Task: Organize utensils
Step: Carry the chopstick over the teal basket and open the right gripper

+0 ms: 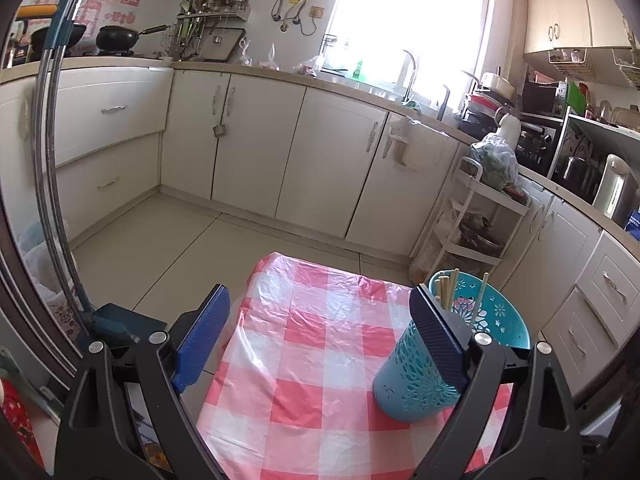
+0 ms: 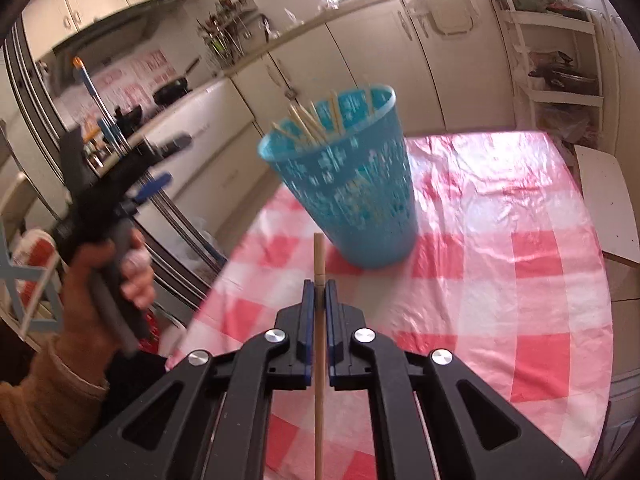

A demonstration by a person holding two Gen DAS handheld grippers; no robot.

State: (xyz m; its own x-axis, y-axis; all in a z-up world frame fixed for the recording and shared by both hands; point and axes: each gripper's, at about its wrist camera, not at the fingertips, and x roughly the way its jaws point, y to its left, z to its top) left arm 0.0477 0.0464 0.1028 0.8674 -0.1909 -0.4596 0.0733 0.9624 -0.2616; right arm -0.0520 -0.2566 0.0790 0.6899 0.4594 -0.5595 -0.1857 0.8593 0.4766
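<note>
Right gripper (image 2: 319, 292) clamps one pale wooden chopstick (image 2: 319, 360); left gripper (image 1: 320, 332) stands wide open and empty.
Best raise the stick's tip over the rim of the perforated teal plastic holder (image 2: 352, 184), where other chopsticks (image 2: 316, 120) stand, before releasing; beyond, the red-and-white checked plastic tablecloth (image 2: 520, 240), then cream kitchen cabinets (image 1: 260, 148).
</note>
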